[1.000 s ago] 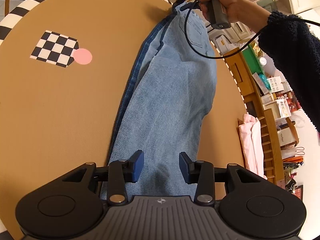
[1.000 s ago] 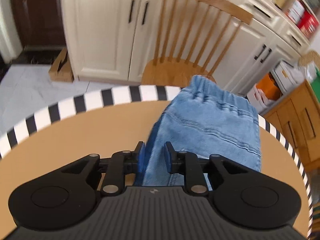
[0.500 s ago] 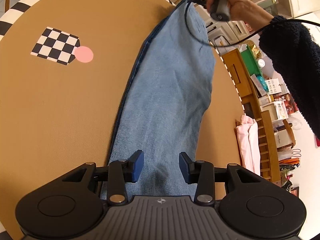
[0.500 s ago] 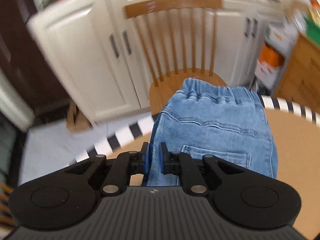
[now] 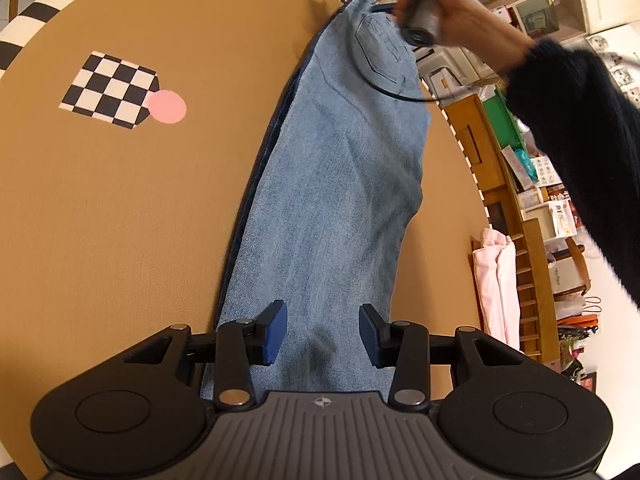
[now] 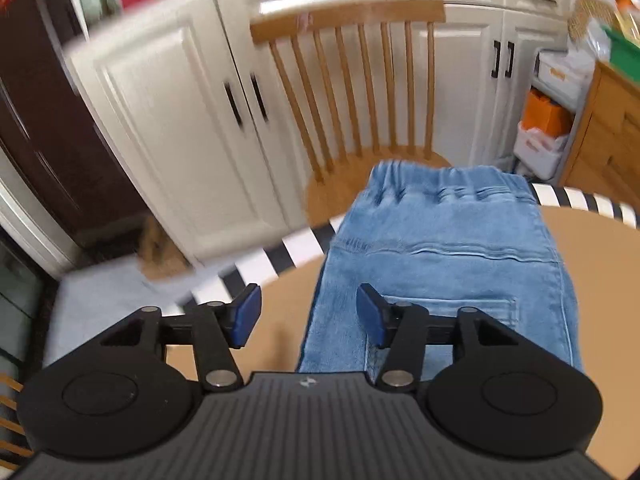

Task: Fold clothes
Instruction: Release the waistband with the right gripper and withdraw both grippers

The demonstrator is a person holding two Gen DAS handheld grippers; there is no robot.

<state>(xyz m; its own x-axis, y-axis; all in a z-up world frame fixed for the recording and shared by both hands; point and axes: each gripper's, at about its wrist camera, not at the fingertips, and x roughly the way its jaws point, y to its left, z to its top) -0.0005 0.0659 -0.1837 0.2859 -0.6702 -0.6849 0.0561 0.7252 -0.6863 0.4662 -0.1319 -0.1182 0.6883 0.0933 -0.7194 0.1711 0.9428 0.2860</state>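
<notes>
Light blue jeans (image 5: 340,184) lie lengthwise on the round brown table (image 5: 120,220), folded leg on leg with a back pocket facing up. My left gripper (image 5: 323,320) hovers over the leg end; its jaws are opening a little, with denim below them and nothing pinched. In the right wrist view the waistband end of the jeans (image 6: 440,264) rests at the table's striped rim. My right gripper (image 6: 308,308) is opening wide over the jeans' left edge, its pads clear of the cloth. A hand (image 5: 452,16) holds that gripper at the far end.
A checkered marker (image 5: 112,92) with a pink dot (image 5: 166,107) sits on the table's left part. A wooden chair (image 6: 352,92) stands just past the rim by the waistband, with white cabinets (image 6: 180,140) behind. Pink cloth (image 5: 496,280) hangs on a rack to the right.
My right gripper was shut on the jeans' waist edge; it has let go, its jaws now stand wide, and it rolled. The waist now lies flat, pocket up. Left gripper stayed put.
</notes>
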